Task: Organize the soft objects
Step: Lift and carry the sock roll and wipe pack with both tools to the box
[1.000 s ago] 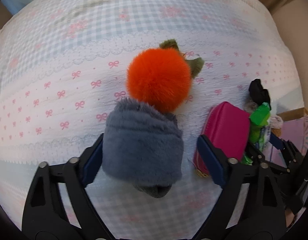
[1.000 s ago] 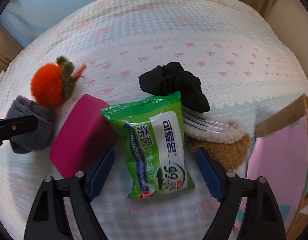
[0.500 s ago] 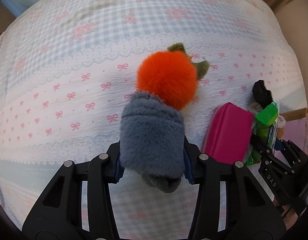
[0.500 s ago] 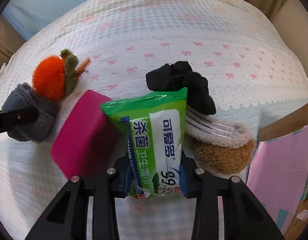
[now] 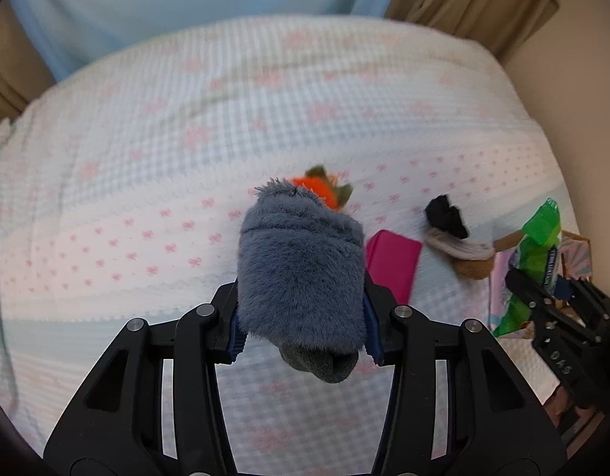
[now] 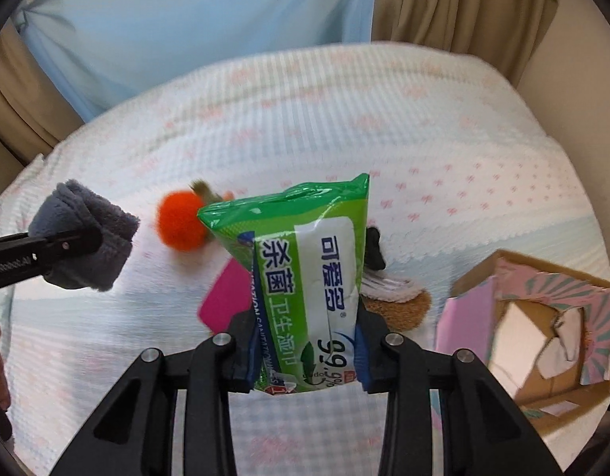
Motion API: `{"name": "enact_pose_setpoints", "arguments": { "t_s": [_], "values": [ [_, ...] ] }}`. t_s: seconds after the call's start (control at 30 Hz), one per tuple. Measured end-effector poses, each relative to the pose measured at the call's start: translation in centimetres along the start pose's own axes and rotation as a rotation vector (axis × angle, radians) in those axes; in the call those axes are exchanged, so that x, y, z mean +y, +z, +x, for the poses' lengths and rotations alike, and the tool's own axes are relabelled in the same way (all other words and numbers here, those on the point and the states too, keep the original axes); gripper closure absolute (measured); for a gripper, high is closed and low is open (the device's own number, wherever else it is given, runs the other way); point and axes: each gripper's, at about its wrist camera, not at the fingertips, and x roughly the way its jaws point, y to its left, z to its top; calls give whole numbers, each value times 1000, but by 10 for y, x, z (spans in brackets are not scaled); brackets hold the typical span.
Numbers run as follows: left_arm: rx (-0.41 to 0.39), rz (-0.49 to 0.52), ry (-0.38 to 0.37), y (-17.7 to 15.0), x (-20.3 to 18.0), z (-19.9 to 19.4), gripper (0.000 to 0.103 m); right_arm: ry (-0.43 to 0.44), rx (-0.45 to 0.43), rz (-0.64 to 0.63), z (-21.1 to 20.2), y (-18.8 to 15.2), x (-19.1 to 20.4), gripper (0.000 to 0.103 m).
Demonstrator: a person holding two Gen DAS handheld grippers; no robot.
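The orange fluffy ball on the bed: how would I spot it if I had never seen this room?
Start at the bed with its pale checked cover and pink bows. Near the middle, just beyond the pink pouch, lies the orange fluffy ball. It is the only bright orange thing there, round and furry, with small green leaves on one side.

Between the right tongs (image 6: pixel 305 361), the green wipes pack (image 6: pixel 305 277) carries white Chinese characters "可爱多", green "杀菌卫生湿巾", "99.9%" low down, and "SANITATION" partly readable along its blue edge.
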Motion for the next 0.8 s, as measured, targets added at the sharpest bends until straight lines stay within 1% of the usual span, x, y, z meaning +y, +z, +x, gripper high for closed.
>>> {"name": "enact_pose_setpoints", "arguments": {
  "t_s": [0.1,0.23,0.3,0.4,0.47,0.57,0.8],
  "values": [
    [-48,9,-4,-3,-4,-31,61,4,-39,10,-34,4,2,69],
    [-107,16,-13,-14,-15,-85,61,13,-82,38,-88,2,3,69],
    [-139,22,-25,-20,-22,-108,61,20,-94,59,-113,-3,1,69],
    [-168,31,-48,-28,-37,-134,61,23,-102,94,-137,-8,-6,70],
    [-179,28,-78,-33,-44,-149,61,24,-108,129,-155,-15,-14,69],
    [-193,43,-109,-41,-64,-165,61,1,-116,173,-179,-28,-32,69],
    [-197,117,-163,-50,-130,-177,61,-56,-130,244,-211,-46,-88,69]
  ]
}}
